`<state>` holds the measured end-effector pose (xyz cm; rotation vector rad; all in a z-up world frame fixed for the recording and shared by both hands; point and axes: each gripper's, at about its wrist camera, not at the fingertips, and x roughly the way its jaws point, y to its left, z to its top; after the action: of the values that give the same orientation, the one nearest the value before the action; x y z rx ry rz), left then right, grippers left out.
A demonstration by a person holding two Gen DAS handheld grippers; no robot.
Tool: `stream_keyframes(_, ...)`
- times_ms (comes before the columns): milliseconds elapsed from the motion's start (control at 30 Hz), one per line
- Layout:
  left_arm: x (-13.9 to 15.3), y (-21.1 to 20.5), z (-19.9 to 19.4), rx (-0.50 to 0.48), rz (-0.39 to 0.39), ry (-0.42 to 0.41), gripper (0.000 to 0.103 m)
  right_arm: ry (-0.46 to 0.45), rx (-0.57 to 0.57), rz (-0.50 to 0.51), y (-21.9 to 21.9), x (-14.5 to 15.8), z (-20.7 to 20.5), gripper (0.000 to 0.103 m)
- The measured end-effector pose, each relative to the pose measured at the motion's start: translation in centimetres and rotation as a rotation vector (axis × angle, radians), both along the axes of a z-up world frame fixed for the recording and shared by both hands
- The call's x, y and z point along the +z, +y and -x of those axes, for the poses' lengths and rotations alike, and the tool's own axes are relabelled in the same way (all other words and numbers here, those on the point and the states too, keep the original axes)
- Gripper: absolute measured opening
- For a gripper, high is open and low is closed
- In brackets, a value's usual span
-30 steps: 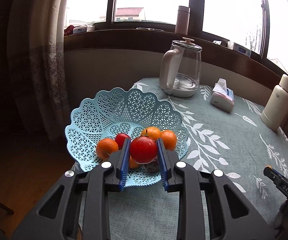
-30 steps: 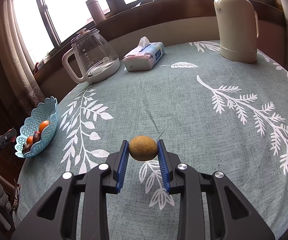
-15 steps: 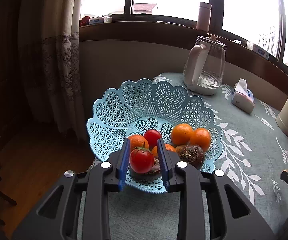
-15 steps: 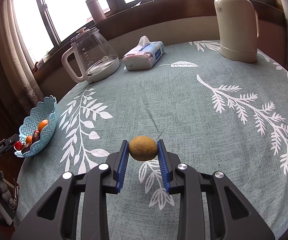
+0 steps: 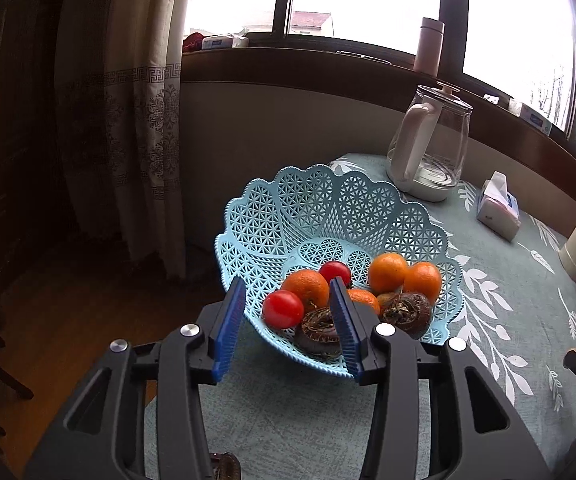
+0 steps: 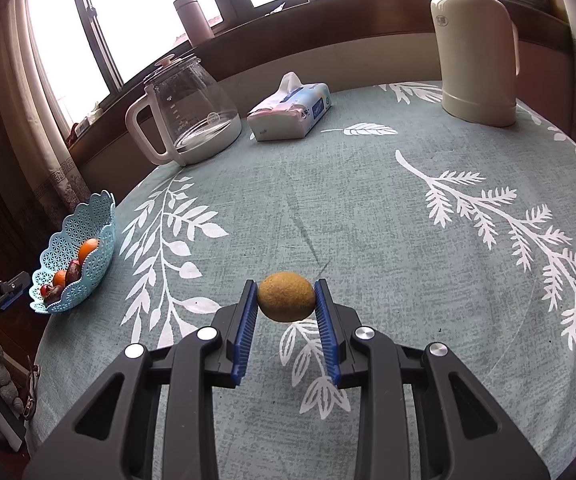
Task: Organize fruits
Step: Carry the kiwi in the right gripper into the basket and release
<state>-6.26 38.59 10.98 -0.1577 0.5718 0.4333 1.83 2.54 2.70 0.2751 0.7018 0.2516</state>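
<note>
The left tongs (image 5: 286, 322) hang released at the basket (image 5: 320, 204) rim, a tomato (image 5: 283, 309) resting between them. The right tongs (image 6: 286, 314) grasp a kiwi (image 6: 286, 297) above the desk (image 6: 368, 208); it could slip. The basket, far to their left, overhangs the desk edge and may tip.

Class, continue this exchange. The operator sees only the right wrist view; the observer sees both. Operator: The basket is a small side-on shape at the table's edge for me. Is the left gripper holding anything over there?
Observer: No. The left gripper is open and empty, with its fingers at the near rim of the basket.
Operator: Where is the nearest tomato?
Observer: One tomato lies inside by that rim, clear of both pads.
Operator: Room for my kiwi?
Observer: Yes. The far half is bare; the fruit crowds the near side.
</note>
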Motion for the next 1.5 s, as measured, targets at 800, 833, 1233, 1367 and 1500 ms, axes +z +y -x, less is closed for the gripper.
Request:
stream_keyframes(800, 0.0, 1.2, 4.9, -0.032, 0.026, -0.031, 0.048, -0.002, 0.279, -0.053, 10.0, 4.3, 0.7, 0.029)
stream_keyframes(833, 0.1, 1.1, 5.0, -0.040, 0.021, -0.034, 0.050, -0.010, 0.299, -0.055, 10.9, 4.7, 0.7, 0.029)
stream_keyframes(1233, 1.3, 2.0, 6.0, -0.027, 0.034, -0.062, 0.055, -0.063, 0.500, -0.019, 21.2, 7.4, 0.9, 0.030)
stream_keyframes(1367, 1.4, 2.4, 6.0, -0.019, 0.039, -0.064, 0.055, -0.051, 0.529, 0.002, 23.6, 7.0, 0.4, 0.030)
stream_keyframes(1500, 1.4, 2.7, 6.0, -0.013, 0.047, -0.063, 0.055, -0.033, 0.543, 0.023, 25.5, 6.2, -0.1, 0.030)
